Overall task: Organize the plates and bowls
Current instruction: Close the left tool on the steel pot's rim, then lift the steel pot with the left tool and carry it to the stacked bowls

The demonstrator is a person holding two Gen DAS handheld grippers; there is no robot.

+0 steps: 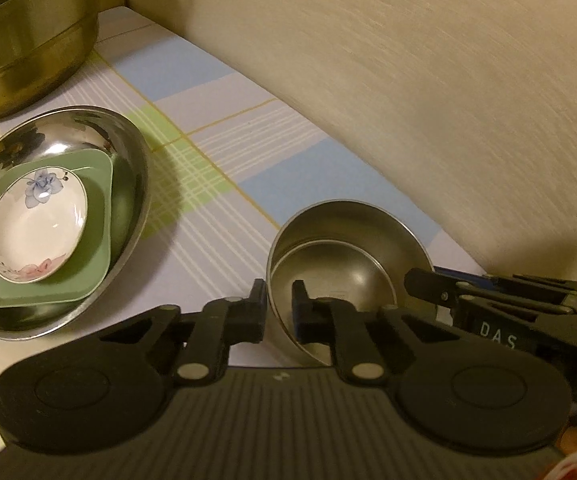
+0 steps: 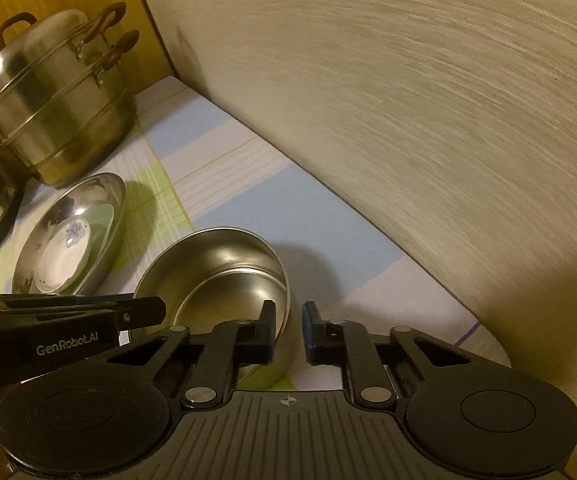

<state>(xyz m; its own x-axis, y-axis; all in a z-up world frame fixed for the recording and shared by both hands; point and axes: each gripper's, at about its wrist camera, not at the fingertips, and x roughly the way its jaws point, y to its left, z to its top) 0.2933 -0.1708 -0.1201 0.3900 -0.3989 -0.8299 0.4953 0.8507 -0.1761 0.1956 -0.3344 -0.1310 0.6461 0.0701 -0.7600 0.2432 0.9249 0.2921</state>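
Where wall [image 1: 408,80] meets tablecloth [image 1: 216,208] — plaid.

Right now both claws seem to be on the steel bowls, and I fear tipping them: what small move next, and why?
Probably lift both straight up together, a little. The left claw and right claw pinch the rim of the nested bowls on opposite sides, and these rest on the cloth.

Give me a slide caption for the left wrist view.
Both grippers clamp the steel bowls' rim beside a stacked dish pile.
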